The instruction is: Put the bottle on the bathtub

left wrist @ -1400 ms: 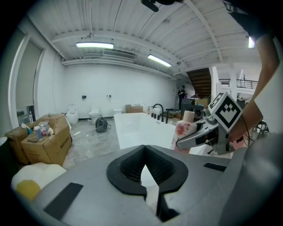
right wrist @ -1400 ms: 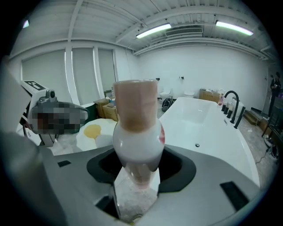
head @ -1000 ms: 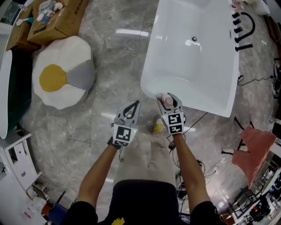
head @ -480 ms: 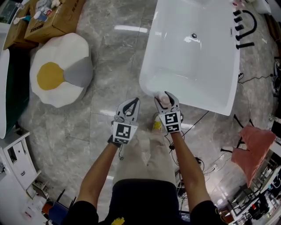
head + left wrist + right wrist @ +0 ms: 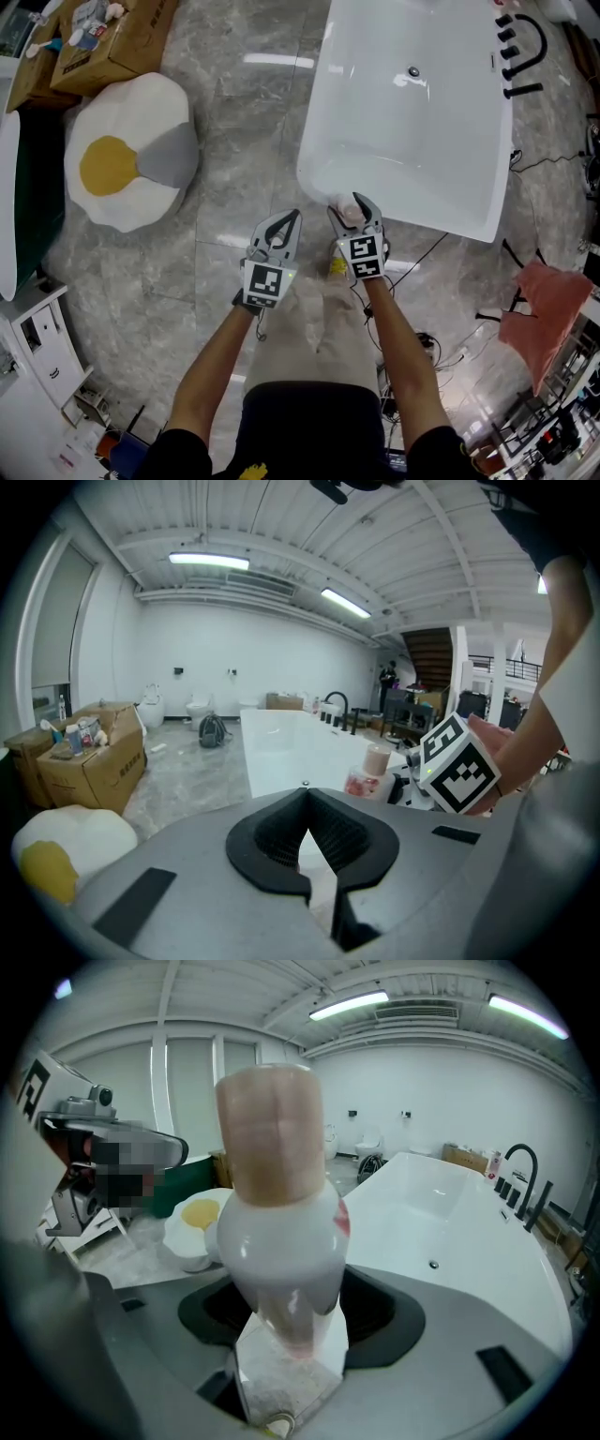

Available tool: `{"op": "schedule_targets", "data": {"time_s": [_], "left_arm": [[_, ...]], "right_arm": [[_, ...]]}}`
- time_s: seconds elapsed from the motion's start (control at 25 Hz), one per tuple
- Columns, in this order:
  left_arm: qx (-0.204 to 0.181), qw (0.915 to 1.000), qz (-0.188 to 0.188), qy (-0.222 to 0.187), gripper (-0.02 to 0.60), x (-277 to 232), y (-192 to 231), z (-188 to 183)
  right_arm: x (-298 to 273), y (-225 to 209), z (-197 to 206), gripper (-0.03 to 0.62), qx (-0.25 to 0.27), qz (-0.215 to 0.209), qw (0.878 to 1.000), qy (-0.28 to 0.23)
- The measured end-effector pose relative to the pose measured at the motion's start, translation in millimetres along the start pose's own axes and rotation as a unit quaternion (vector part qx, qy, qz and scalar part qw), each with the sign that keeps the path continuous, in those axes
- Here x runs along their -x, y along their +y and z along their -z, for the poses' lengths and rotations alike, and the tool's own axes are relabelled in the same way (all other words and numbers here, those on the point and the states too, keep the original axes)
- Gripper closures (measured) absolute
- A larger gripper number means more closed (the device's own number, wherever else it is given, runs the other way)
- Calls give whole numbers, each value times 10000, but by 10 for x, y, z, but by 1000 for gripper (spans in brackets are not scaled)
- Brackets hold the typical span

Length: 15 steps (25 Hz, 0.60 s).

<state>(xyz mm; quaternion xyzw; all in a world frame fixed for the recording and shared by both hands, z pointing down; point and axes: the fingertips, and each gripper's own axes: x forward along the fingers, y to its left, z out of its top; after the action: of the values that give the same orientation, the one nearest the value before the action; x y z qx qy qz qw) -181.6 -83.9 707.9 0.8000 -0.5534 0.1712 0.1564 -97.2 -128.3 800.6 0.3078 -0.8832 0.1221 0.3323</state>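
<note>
Grey marble floor (image 5: 234, 169), glossy white bathtub (image 5: 314, 159) ahead. The pale beige-capped plastic bottle (image 5: 349, 214) stands at its near rim between my right gripper (image 5: 344, 202) jaws, which have just been opening wide and are clear of it. Left gripper (image 5: 292, 217) jaws are closed together and empty.

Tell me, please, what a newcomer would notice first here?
A white bathtub fills the head view's upper right; a fried-egg cushion lies on the floor, left. At the tub's near corner a tan-capped bottle sits between the right gripper's jaws, which have just been opening.

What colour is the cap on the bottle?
The cap is a pale pinkish tan, clearest in the right gripper view.
</note>
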Motion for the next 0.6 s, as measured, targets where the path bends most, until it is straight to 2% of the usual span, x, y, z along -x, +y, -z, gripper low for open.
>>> {"op": "schedule_targets", "data": {"time_s": [0.12,0.6], "left_arm": [[1,10000,-13,1,563,6,15,16],[-16,10000,24,6,563,2,-33,5]], "right_arm": [[-11,11,17,313,-46,-23,10000,14],[30,3,77,313,-33,-19,10000,75]]}}
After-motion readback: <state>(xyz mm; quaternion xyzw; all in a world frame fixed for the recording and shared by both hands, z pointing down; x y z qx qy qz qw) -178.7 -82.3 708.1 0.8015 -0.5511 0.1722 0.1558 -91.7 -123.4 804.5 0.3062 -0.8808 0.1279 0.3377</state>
